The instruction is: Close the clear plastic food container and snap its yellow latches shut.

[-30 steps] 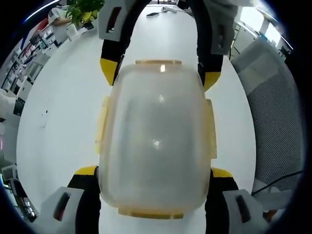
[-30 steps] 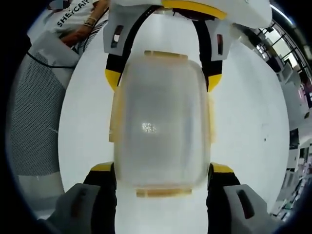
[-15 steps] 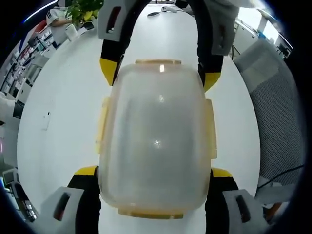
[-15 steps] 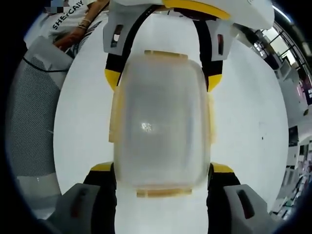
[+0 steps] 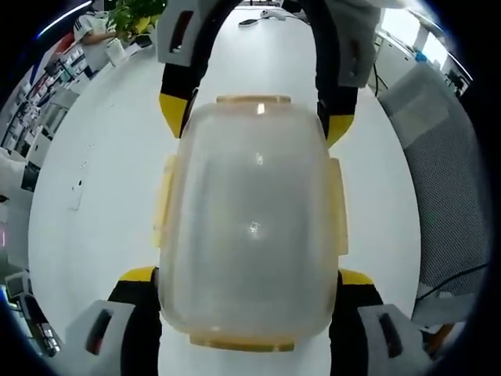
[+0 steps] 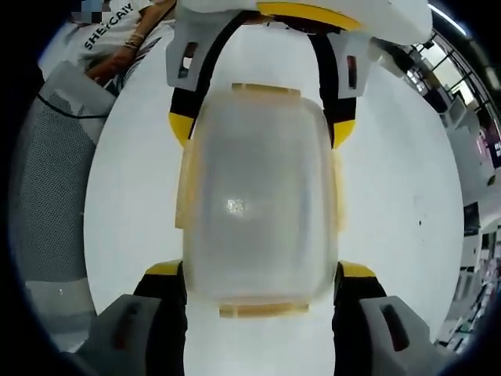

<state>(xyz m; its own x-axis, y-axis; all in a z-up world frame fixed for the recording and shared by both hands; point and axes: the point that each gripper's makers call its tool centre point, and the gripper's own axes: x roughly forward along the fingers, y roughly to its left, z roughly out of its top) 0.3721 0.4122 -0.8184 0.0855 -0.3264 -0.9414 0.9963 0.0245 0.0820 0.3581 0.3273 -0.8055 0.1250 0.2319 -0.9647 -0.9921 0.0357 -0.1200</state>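
The clear plastic container [image 5: 250, 227] with its lid on is seen from above, over the white table [image 5: 102, 180]. Yellow latches sit on its long sides [image 5: 163, 200] and at both ends [image 5: 253, 99]; all lie flat against it. My left gripper [image 5: 246, 276] is shut on the container's near end, yellow-tipped jaws pressing both sides. The right gripper [image 5: 256, 117] clasps the far end the same way. In the right gripper view the container [image 6: 258, 196] sits between my right gripper [image 6: 262, 270] below and the left gripper [image 6: 262, 125] above.
A grey mesh chair [image 5: 446, 196] stands beside the table, also seen as the chair [image 6: 47, 196] in the right gripper view. A person [image 6: 117, 39] stands at the table's far side. A potted plant [image 5: 137, 16] and shelves lie beyond the table.
The room behind has drifted slightly in both views, so the hands moved a little. Container, latches and both grips look the same.
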